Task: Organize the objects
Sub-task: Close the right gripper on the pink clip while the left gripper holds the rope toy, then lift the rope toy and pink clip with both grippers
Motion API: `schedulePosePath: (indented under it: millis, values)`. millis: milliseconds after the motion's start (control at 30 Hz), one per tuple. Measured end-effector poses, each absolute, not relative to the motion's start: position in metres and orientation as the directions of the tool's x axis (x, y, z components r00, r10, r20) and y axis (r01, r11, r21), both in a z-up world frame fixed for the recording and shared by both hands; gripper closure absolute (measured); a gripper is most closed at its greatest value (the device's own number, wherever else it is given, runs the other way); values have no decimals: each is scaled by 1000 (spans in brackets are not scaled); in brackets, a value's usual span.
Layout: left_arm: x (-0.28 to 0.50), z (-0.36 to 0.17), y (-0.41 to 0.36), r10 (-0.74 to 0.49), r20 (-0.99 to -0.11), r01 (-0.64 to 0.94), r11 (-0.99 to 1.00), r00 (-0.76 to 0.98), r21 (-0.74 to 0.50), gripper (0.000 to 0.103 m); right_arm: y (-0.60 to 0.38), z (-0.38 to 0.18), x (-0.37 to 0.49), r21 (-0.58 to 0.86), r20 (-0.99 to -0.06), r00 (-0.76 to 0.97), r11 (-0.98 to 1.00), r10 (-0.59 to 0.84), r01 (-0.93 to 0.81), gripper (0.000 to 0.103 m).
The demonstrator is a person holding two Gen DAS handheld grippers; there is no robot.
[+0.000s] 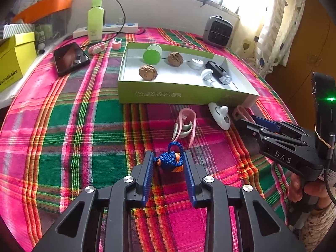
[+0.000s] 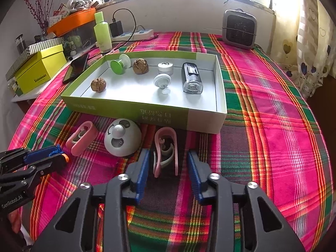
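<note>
At the left, the left tool had its blue pads drawn in against a small blue knitted charm with orange trim, which lay on the plaid tabletop in front of the green tray; the pads appeared to press its sides, so it looked gripped though not yet lifted. To do this step well, the grip should stay square on the soft body and not on the loop above it, and the lift should clear the tray's near wall before the charm is set inside. Further right, the right tool stood with its pads partly drawn in around a pink clip; a gap showed on each side, so it had not yet closed on it. That clip is springy and thin, so the pads would likely need to meet its long sides evenly or it could twist out. Between the two tools lay a white dome-shaped gadget and a second pink clip, both close enough to be nudged. The tray already held two walnuts, a green-capped piece, a small white jar, a white suction hook and a black bike light, leaving free floor near the front. A phone, a green bottle and a small heater stood behind, well apart.
</note>
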State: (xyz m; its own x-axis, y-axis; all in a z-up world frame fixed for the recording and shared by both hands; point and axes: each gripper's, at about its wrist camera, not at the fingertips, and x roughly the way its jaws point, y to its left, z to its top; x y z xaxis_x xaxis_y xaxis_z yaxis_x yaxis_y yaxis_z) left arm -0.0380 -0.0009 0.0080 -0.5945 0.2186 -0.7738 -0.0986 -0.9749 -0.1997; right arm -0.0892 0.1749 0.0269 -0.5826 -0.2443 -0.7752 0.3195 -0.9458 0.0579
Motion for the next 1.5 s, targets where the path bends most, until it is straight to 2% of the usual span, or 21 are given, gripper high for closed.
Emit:
schedulePosePath:
  millis: [233,1500]
  values:
    - [-38,8,-2,219,-772,-94,-975,-596,-204,81,175,27,-88,65,-774,-581,-944,-252,323,78]
    - [-41,30,2,220,-736,-115,-975,-640,-191,82,177,42,-82,95,-742,-603,-937,-292,336,79]
